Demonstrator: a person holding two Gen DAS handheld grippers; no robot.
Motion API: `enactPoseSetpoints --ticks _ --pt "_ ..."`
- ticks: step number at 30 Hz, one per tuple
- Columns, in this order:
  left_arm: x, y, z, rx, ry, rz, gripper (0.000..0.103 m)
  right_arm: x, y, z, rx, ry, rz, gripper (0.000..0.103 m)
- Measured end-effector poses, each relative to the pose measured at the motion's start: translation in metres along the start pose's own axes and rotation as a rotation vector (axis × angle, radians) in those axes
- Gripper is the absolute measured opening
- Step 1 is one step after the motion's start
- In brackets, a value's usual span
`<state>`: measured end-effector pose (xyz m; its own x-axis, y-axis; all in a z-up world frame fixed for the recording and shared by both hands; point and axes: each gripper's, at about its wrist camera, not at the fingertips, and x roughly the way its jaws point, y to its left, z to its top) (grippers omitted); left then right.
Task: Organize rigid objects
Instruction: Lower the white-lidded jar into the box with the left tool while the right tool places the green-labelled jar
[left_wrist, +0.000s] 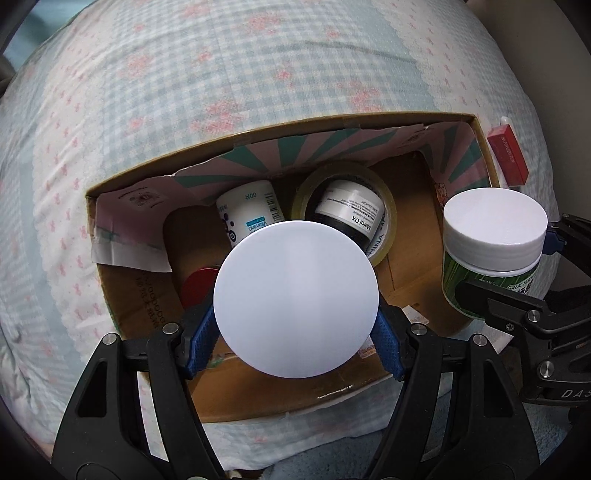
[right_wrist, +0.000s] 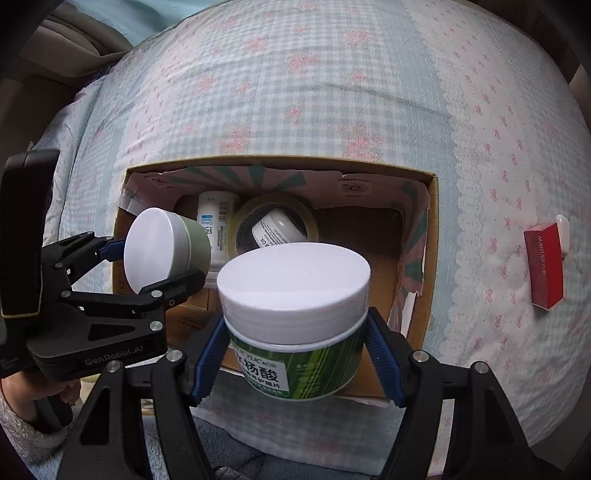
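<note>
You are holding the left gripper (left_wrist: 295, 339) closed on a pale green jar (right_wrist: 195, 243), its blue pads (left_wrist: 201, 339) pressing the sides just behind the white lid (left_wrist: 295, 299), which is facing the left wrist camera. In the right wrist view that jar is lying tilted, lid toward you, above the near left part of the box (right_wrist: 432, 236). You are holding the right gripper (right_wrist: 295, 354) closed on a green-striped jar (right_wrist: 295, 365), the pads (right_wrist: 382, 354) gripping its label below its own white lid (right_wrist: 293, 284); this jar is standing upright in the grip, over the near edge of the box and right of the other jar. The two jars are sitting apart, side by side. The box is resting open on a checked bedcover (right_wrist: 295, 92), with patterned flaps (left_wrist: 295, 147) folded inside along the far wall. Inside, toward the far side, a tape roll (left_wrist: 388, 206) is ringing a dark bottle (left_wrist: 349, 214) with a white label, and a white bottle (left_wrist: 251, 214) is lying just left of the roll. Something red and round (left_wrist: 195, 291) is showing at the near left inside, mostly hidden. A red carton (right_wrist: 546, 269) is lying on the bedcover, well right of the box.
</note>
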<state>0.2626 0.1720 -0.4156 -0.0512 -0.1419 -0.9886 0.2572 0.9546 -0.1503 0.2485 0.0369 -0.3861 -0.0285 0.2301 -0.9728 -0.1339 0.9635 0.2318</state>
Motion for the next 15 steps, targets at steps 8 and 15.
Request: enactPoseSetpoints --ticks 8,15 --pt "0.01 0.006 0.006 -0.039 0.039 -0.025 0.073 0.021 0.0 -0.001 -0.028 0.06 -0.073 0.068" --pt "-0.016 0.022 0.013 -0.102 -0.032 -0.051 0.103 0.015 -0.005 -0.009 0.0 0.002 -0.081 0.103"
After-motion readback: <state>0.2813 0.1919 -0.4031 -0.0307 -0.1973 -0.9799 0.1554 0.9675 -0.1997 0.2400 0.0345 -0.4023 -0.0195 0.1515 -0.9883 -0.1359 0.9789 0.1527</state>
